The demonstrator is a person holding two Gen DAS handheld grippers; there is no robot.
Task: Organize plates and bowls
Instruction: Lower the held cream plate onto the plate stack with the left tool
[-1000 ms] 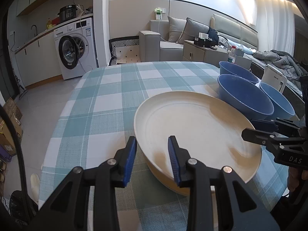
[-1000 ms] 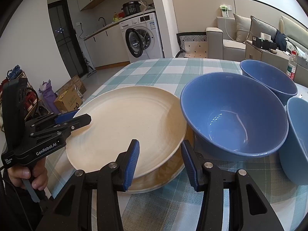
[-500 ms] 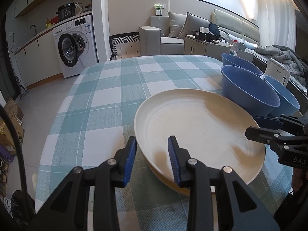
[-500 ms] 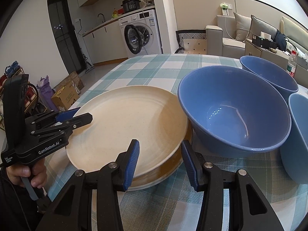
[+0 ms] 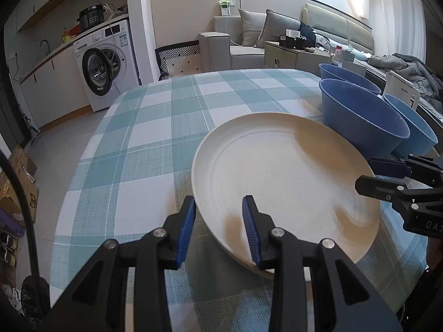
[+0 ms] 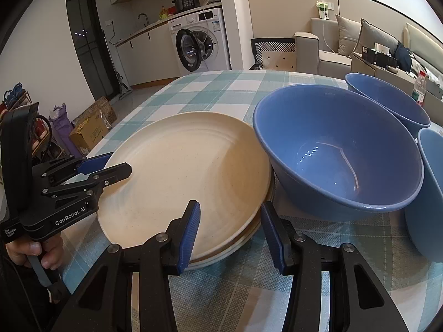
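Note:
A wide cream plate (image 5: 285,171) (image 6: 188,171) lies on top of other cream plates (image 6: 250,233) on the checked tablecloth. My left gripper (image 5: 218,229) (image 6: 119,162) is open and straddles its near left rim, one finger over the plate and one outside. The pads do not press on it. My right gripper (image 6: 229,231) (image 5: 365,173) is open astride the stack's right rim in the same way. Right of the plates stand three blue bowls: a near one (image 6: 337,149) (image 5: 360,119), a far one (image 6: 387,99) and a paler one (image 6: 429,193).
The table (image 5: 155,144) stretches away to the left of the plates. Beyond it are a washing machine (image 5: 105,61) and a grey sofa (image 5: 243,44). Cardboard boxes (image 6: 94,127) sit on the floor. A hand (image 6: 33,251) holds the left gripper's handle.

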